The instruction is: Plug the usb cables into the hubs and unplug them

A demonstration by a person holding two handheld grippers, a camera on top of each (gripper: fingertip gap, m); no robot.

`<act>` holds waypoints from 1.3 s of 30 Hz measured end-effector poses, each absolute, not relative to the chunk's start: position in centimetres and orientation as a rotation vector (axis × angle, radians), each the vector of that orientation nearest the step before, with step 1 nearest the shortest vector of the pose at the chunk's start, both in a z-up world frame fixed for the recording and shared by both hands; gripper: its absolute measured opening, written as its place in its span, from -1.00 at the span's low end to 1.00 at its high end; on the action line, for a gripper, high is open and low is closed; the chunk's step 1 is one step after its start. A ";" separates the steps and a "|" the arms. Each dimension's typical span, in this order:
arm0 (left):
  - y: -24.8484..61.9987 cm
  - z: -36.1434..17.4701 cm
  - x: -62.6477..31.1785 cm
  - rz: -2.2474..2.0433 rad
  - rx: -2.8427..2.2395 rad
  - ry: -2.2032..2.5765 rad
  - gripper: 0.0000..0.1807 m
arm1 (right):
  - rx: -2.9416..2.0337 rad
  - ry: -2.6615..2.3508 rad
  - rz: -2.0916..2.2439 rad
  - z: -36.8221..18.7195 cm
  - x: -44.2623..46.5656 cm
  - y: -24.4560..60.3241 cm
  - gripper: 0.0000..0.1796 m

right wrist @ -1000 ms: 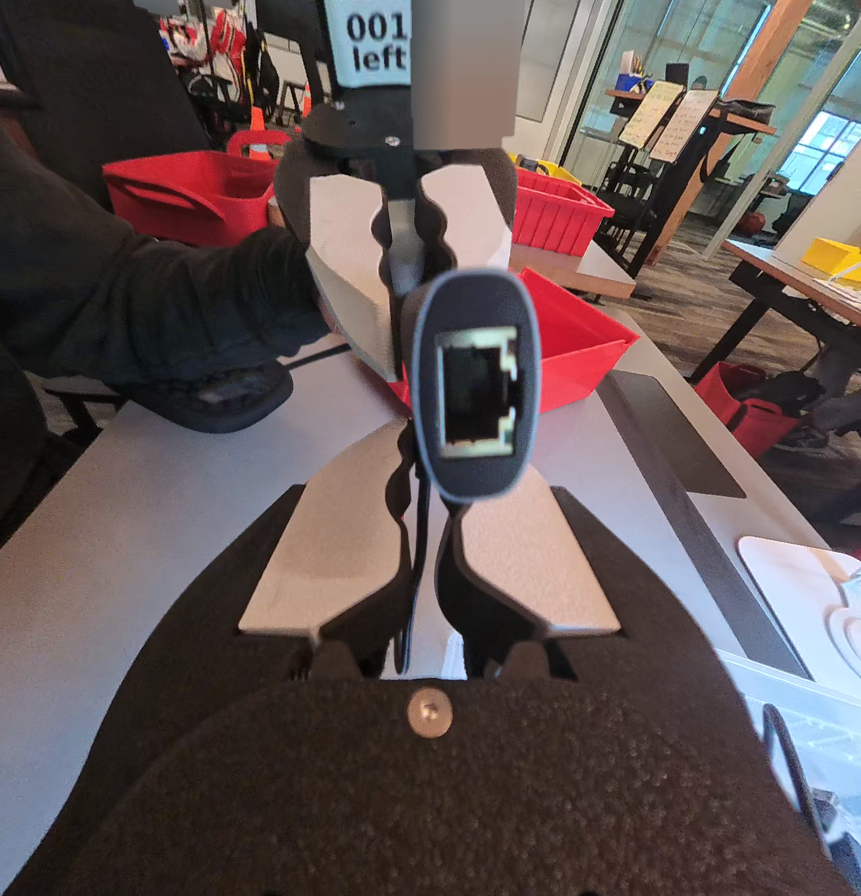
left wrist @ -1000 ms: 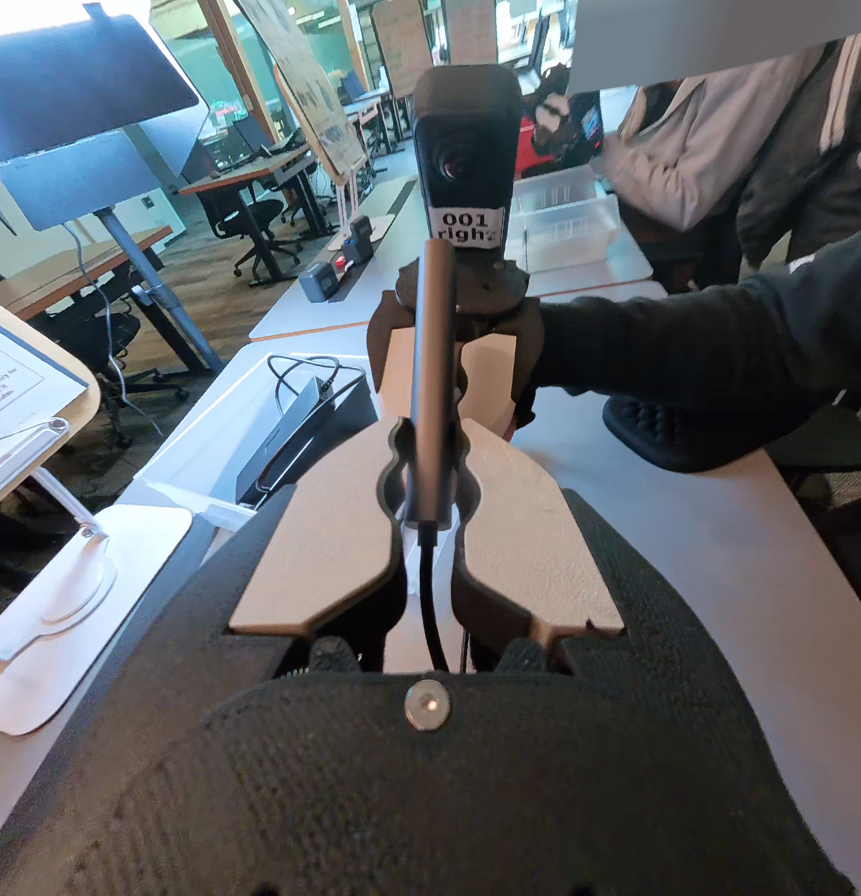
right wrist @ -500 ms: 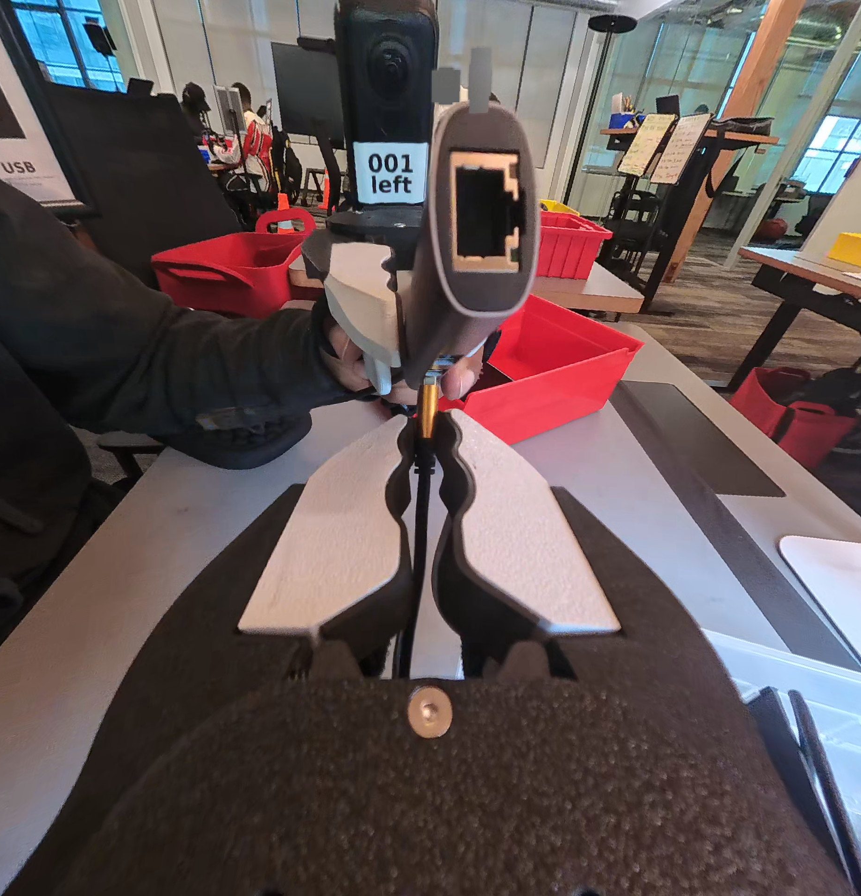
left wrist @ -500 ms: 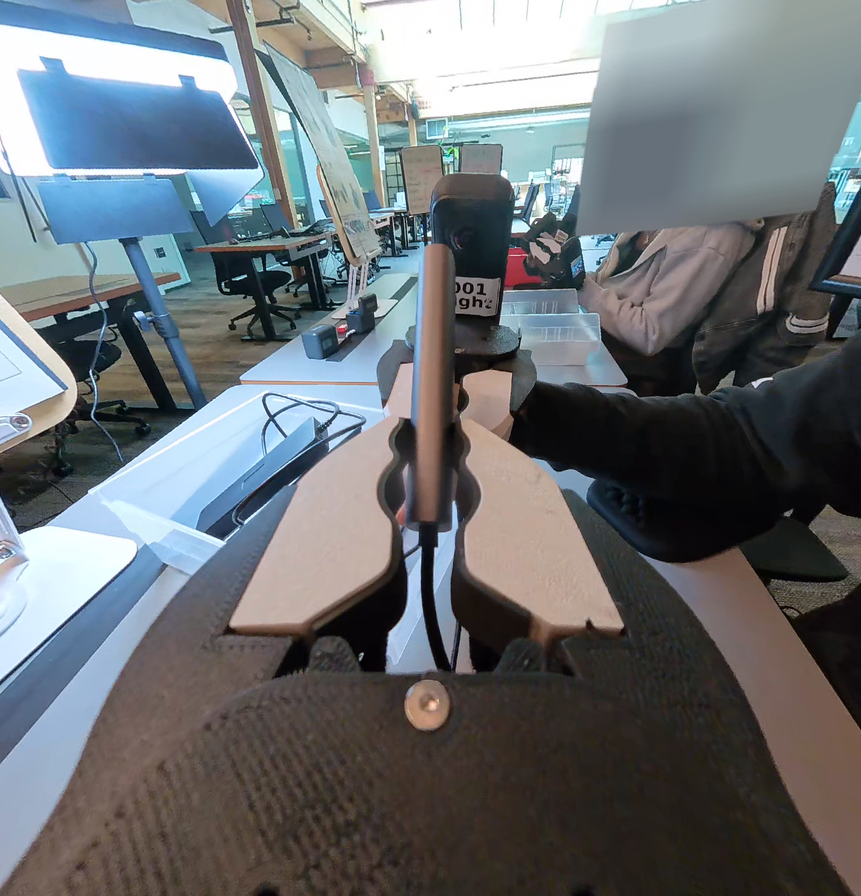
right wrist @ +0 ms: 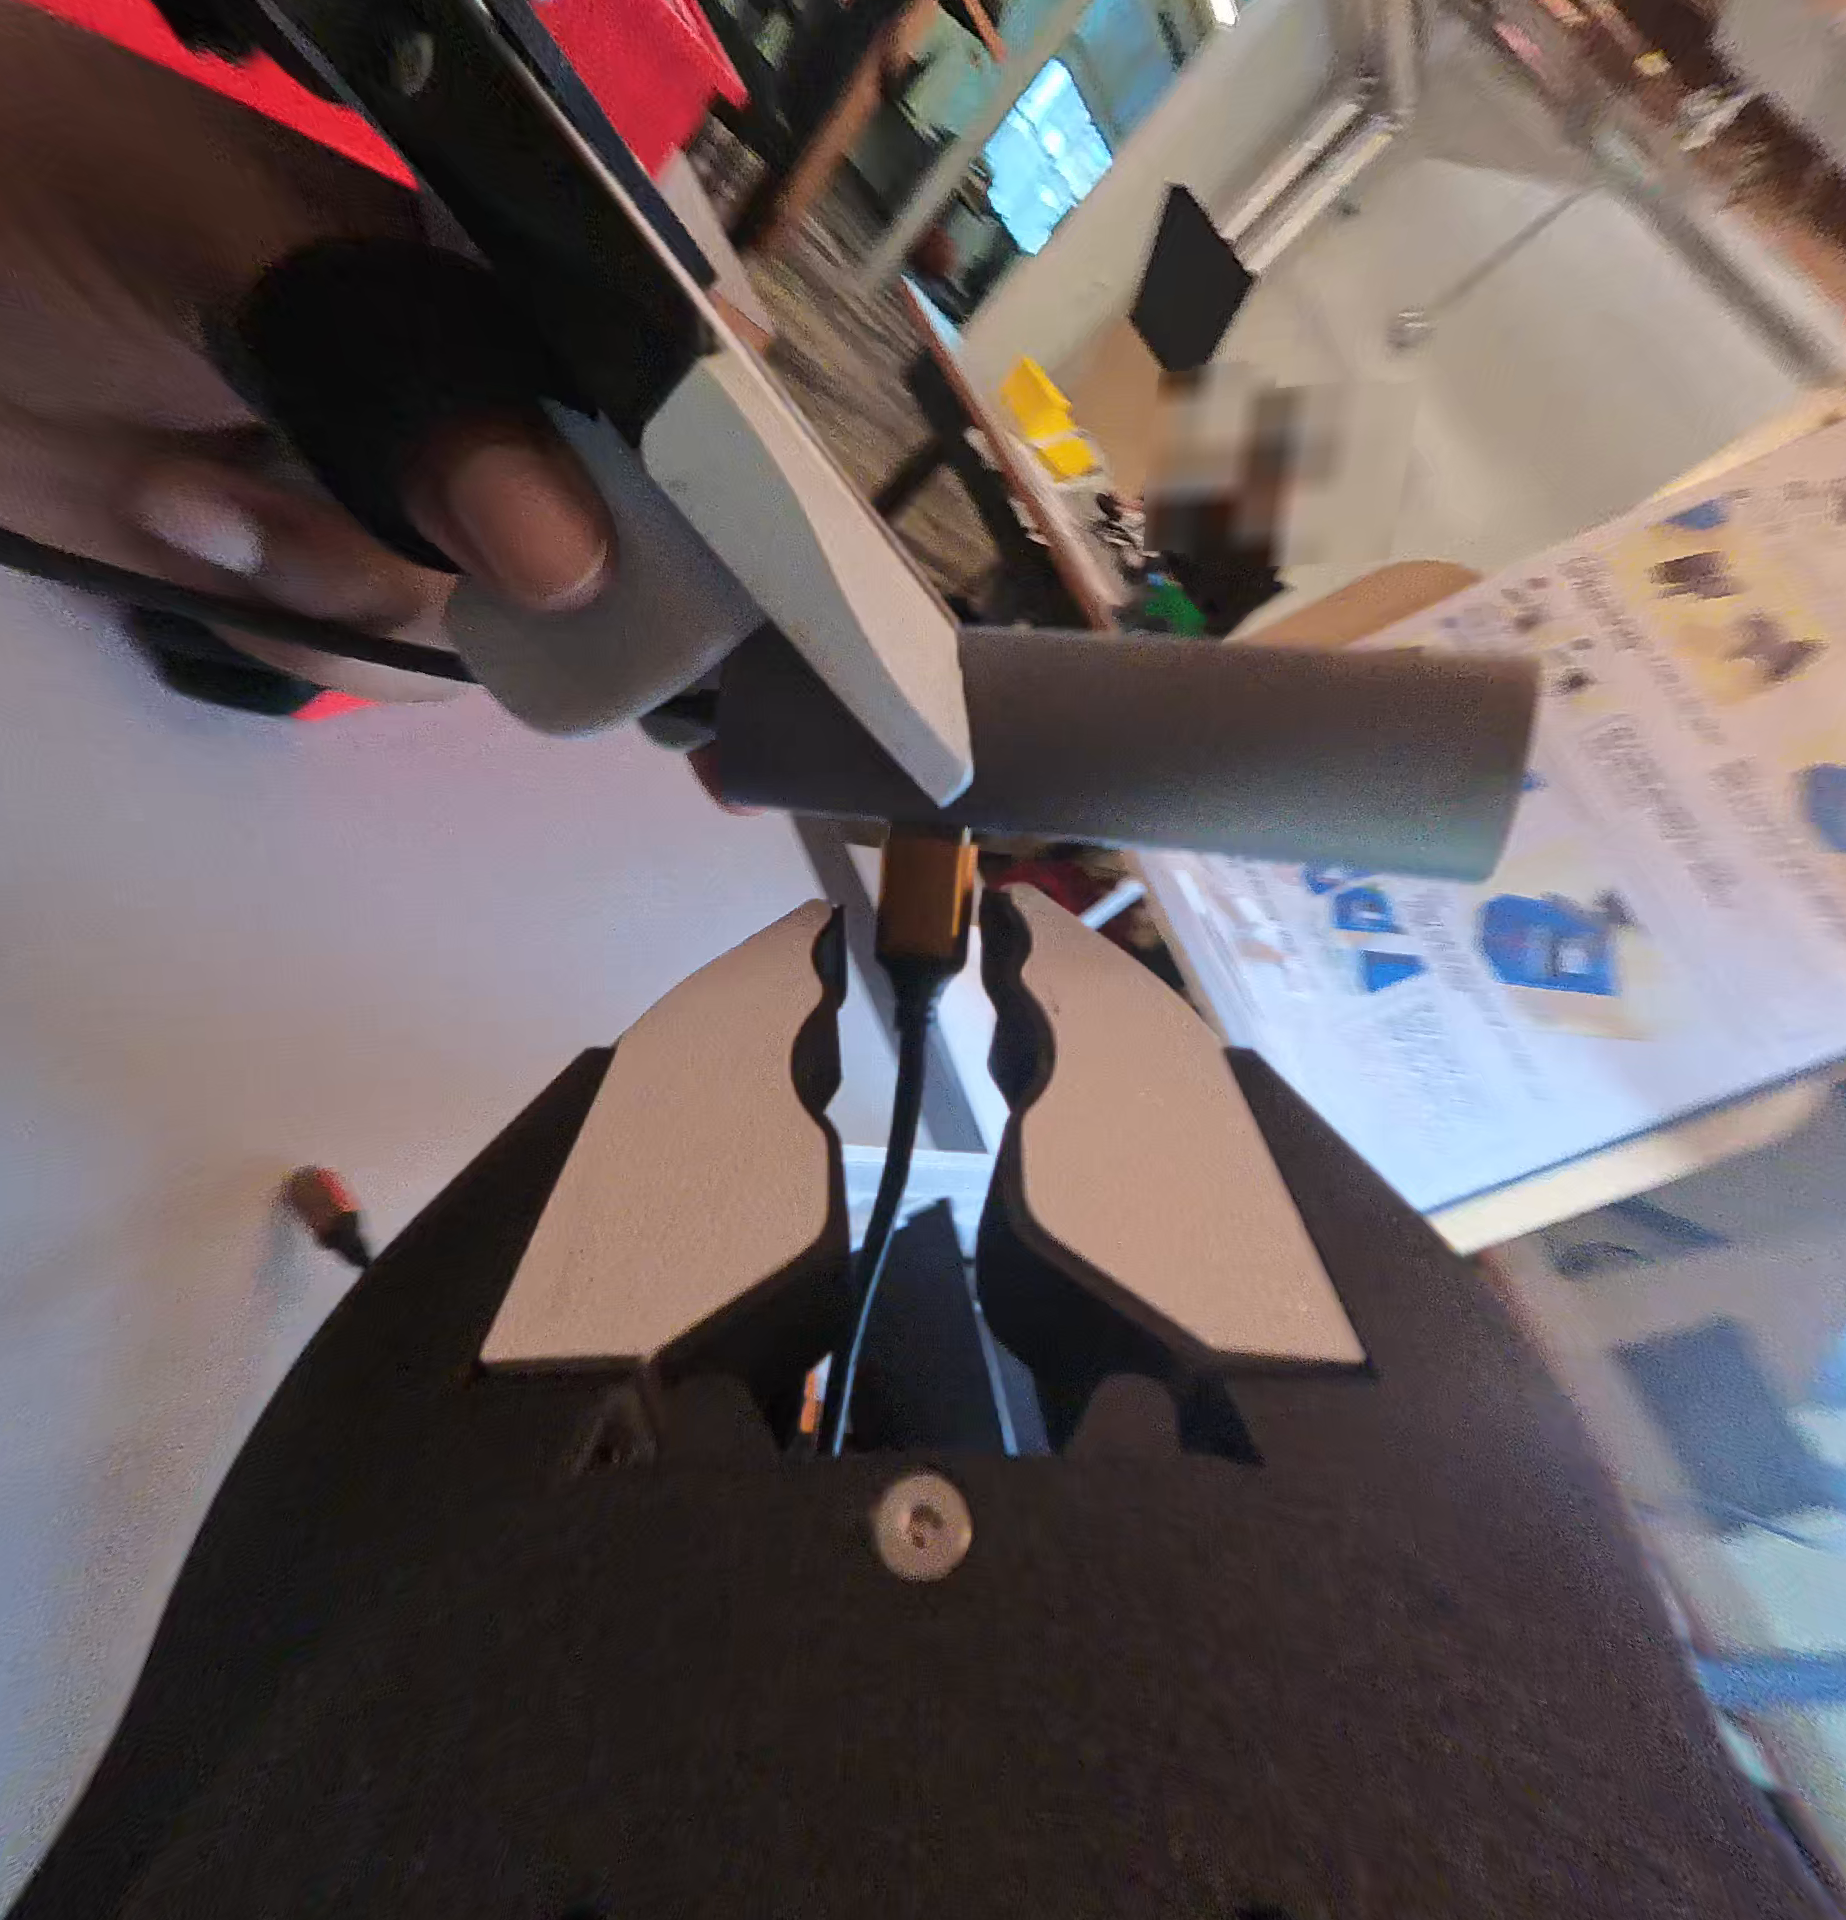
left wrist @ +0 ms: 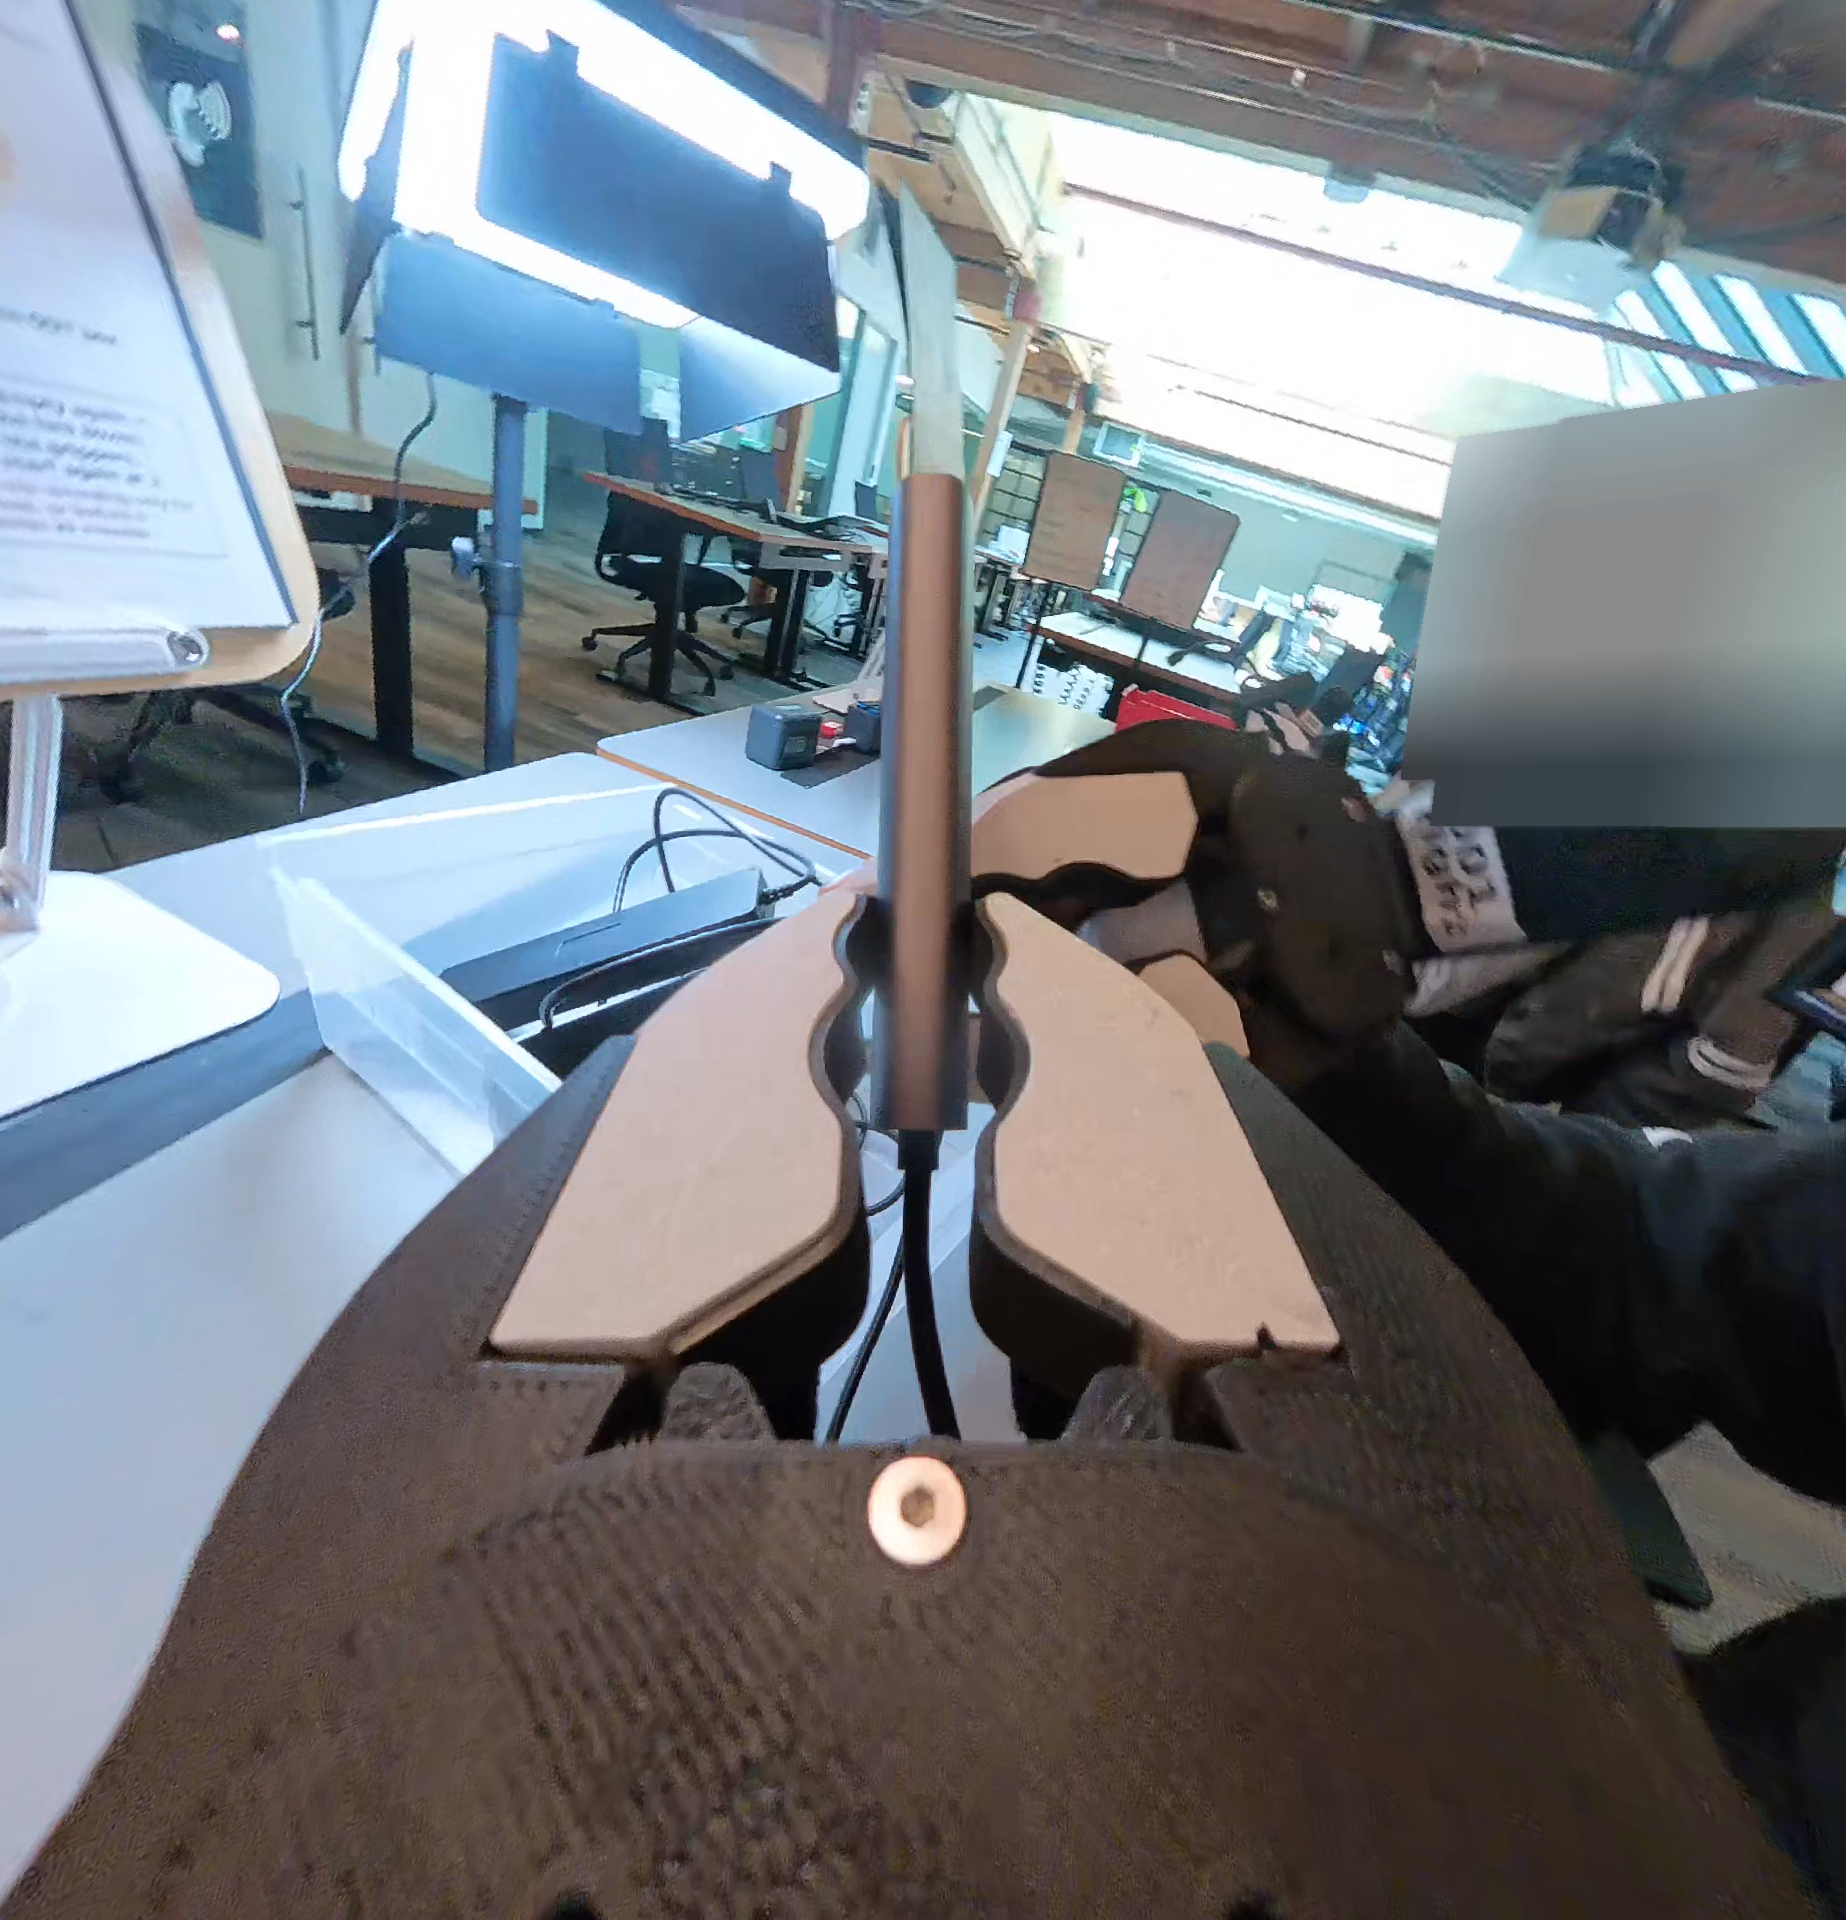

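Left wrist view shows the left gripper with its jaws pinching a slim dark grey metal hub, which stands edge-on and upright between the tips. A thin black cable leaves the hub's lower end and runs back between the jaws toward the camera. Beyond and to the right of the jaws the right gripper lies tilted, held by a dark-sleeved arm. To the left of the jaws a clear plastic bin on the white bench holds a black box with cables.

Right wrist view, blurred, shows the right gripper with jaws spread a little apart. An orange plug on a black cable sits between the tips, seated in the underside of the grey hub, which lies crosswise just ahead of them. I cannot tell whether the tips touch the plug. The other gripper's pale jaw overlaps the hub from the upper left, with a hand behind it.
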State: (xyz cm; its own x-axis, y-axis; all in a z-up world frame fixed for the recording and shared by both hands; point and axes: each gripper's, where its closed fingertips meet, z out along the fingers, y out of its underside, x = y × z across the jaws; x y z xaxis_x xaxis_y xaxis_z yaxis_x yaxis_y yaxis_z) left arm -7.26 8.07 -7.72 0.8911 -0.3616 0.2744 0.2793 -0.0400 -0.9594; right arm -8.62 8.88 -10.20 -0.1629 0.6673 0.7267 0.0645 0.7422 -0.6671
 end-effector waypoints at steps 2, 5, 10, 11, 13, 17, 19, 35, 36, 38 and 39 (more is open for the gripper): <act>8.5 -8.1 -7.6 -0.507 -1.521 0.007 -0.82 | -0.573 -1.603 0.466 -9.7 -8.9 9.4 -0.73; 8.7 -8.2 -7.5 -0.543 -1.511 -0.045 -0.81 | -0.555 -1.570 0.339 -9.7 -9.0 9.9 -0.81; 8.0 -9.2 -6.1 -0.605 -1.676 0.144 -0.69 | -0.442 -1.619 0.231 -10.4 -8.7 9.1 -0.81; 8.1 -9.5 -6.4 -0.580 -1.686 0.135 -0.80 | -0.420 -1.619 0.212 -10.6 -8.9 8.7 -0.81; 8.1 -10.3 -7.0 -0.457 -1.727 0.180 -0.81 | -0.408 -1.618 0.191 -11.1 -9.2 8.7 -0.81; 7.9 -9.9 -7.2 -0.568 -1.729 0.130 -0.81 | -0.376 -1.604 0.344 -10.8 -9.1 8.5 -0.80; 8.0 -9.3 -7.8 -0.602 -1.680 0.066 -0.81 | -0.426 -1.619 0.335 -11.1 -9.1 9.9 -0.82; 2.9 -2.7 -14.1 -0.379 -1.428 0.046 -0.81 | -0.697 -1.256 0.453 -4.7 -5.7 21.3 -0.81; 2.8 -2.7 -14.2 -0.377 -1.426 0.047 -0.81 | -0.699 -1.363 0.456 -6.4 -6.5 20.8 -0.81; 2.6 -2.7 -14.3 -0.362 -1.428 0.048 -0.81 | -0.768 -1.622 0.410 -10.8 -7.4 20.4 -0.81; 2.6 -2.8 -14.4 -0.355 -1.434 0.050 -0.80 | -0.813 -1.736 0.391 -12.8 -7.3 20.4 -0.74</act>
State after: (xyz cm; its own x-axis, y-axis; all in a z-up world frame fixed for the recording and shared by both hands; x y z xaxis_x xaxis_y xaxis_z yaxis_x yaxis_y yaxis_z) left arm -14.37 2.58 -2.83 0.9465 -0.2692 0.1778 0.2093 0.0930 -0.9734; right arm -7.32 20.42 -12.82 -0.1385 0.6926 0.7079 0.3221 0.7074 -0.6291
